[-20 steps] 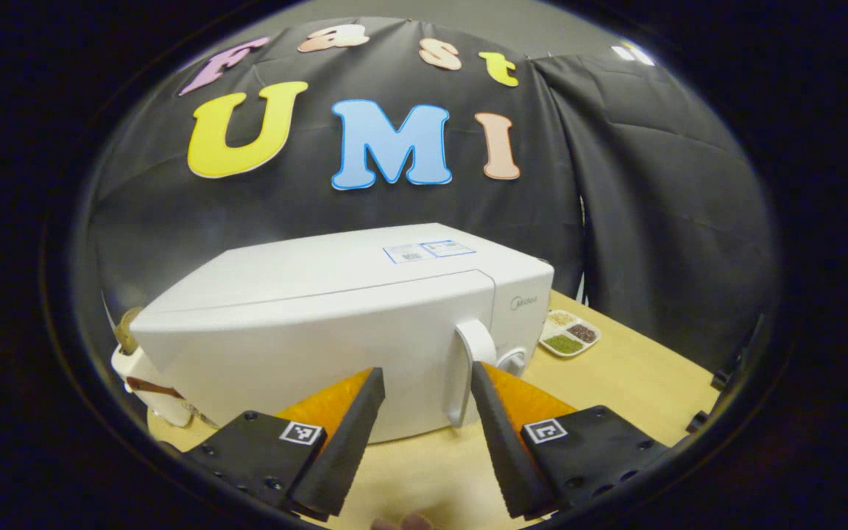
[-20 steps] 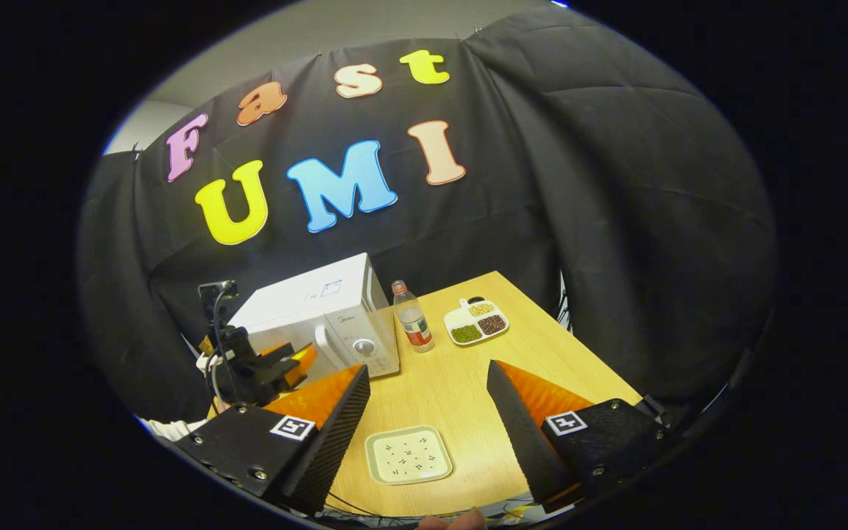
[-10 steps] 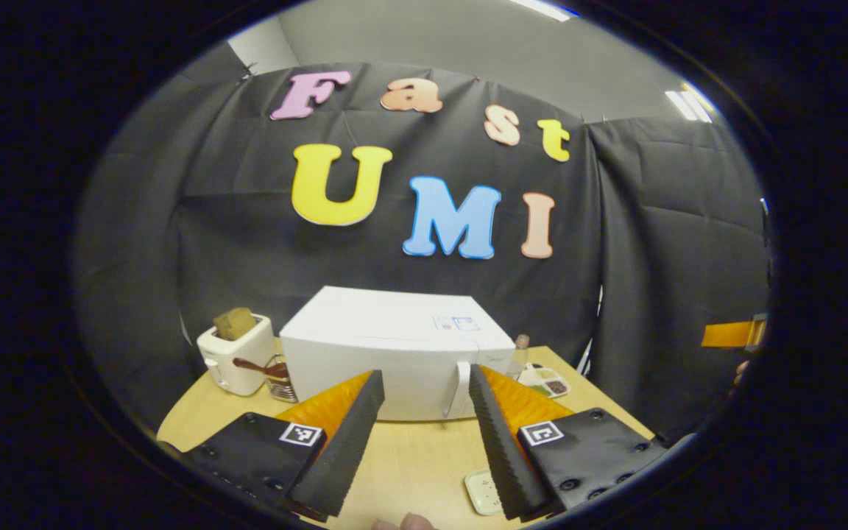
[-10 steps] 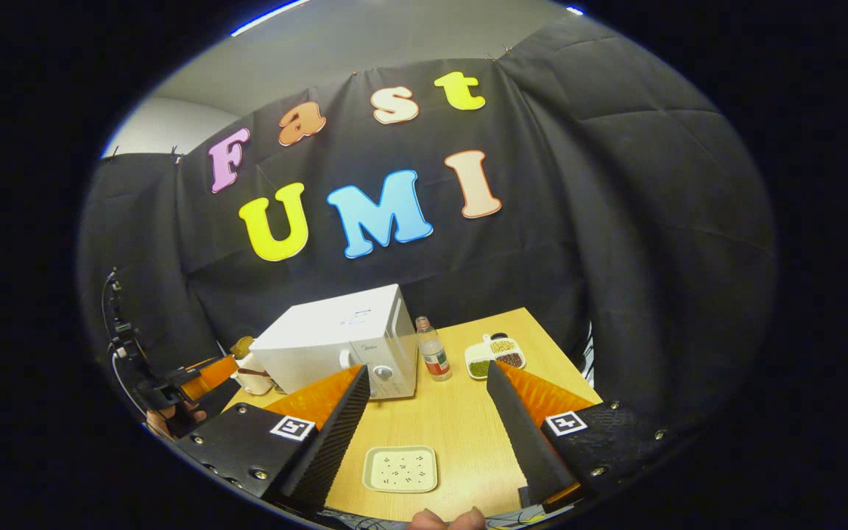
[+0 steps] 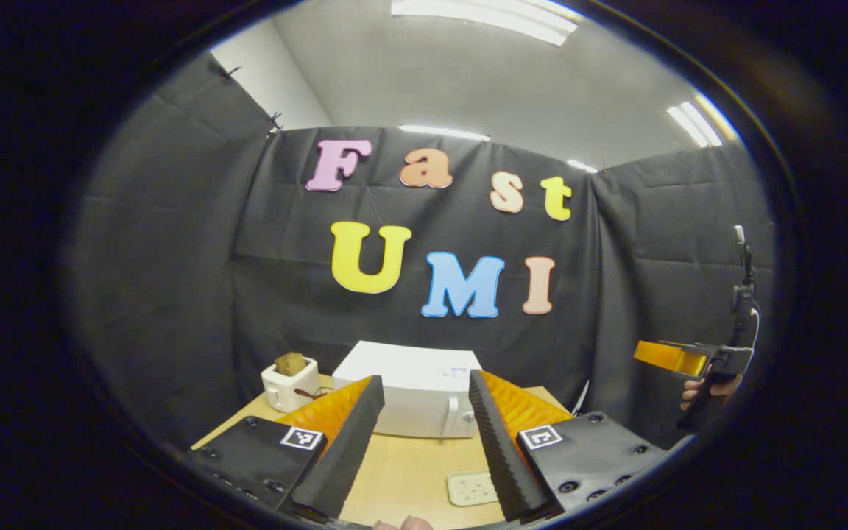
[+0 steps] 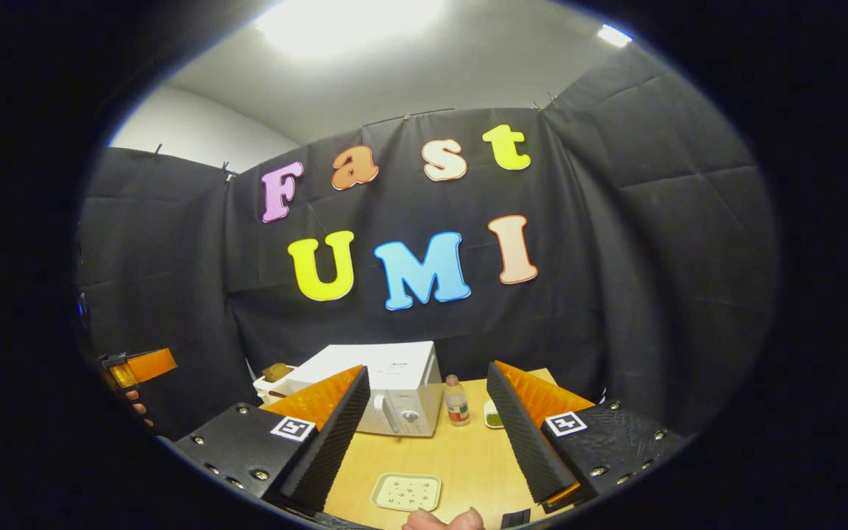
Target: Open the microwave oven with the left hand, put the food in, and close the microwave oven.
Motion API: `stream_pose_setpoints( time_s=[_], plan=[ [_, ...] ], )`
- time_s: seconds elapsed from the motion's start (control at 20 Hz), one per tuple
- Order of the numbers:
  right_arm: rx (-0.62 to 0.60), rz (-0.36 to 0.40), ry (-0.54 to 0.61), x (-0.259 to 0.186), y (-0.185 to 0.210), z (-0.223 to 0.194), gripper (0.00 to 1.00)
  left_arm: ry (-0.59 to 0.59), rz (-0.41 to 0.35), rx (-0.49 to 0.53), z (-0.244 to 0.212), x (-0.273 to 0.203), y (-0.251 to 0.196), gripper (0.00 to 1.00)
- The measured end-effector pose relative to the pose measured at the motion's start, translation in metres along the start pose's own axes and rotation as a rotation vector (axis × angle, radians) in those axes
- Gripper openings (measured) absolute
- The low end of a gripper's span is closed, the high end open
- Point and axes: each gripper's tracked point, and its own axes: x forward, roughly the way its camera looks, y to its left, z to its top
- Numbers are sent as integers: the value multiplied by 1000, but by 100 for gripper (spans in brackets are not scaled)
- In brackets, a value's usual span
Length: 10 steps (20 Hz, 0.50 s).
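One white microwave oven [image 5: 415, 386] sits shut at the far side of the desk [image 6: 461, 456]. Left of it, a toaster [image 5: 288, 383] holds bread. The right gripper view adds a bottle [image 6: 456, 402] beside the microwave. Near, a pale plate [image 6: 407, 491] lies flat. Left gripper [image 5: 419, 434] and right gripper [image 6: 428, 430] are held level above the desk, jaws released, grasping nothing.

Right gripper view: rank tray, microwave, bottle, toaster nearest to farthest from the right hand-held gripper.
1. Tray, on the table's near edge, between the right hand-held gripper fingers.
2. Microwave and bottle, mid-table, bottle right of the microwave; too close to call.
3. Toaster, behind the microwave's left side.
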Motion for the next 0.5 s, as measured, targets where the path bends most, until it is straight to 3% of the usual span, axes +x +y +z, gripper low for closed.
stream_pose_setpoints(
  time_s=[0.2, 0.5],
  plan=[
    [-96, -30, -39, -4, 25, 13, 98, -87, 19, 68, 50, -22, 24, 79],
    [-103, 46, -46, 7, 85, 19, 97, -97, 64, 54, 43, -46, 66, 79]
  ],
)
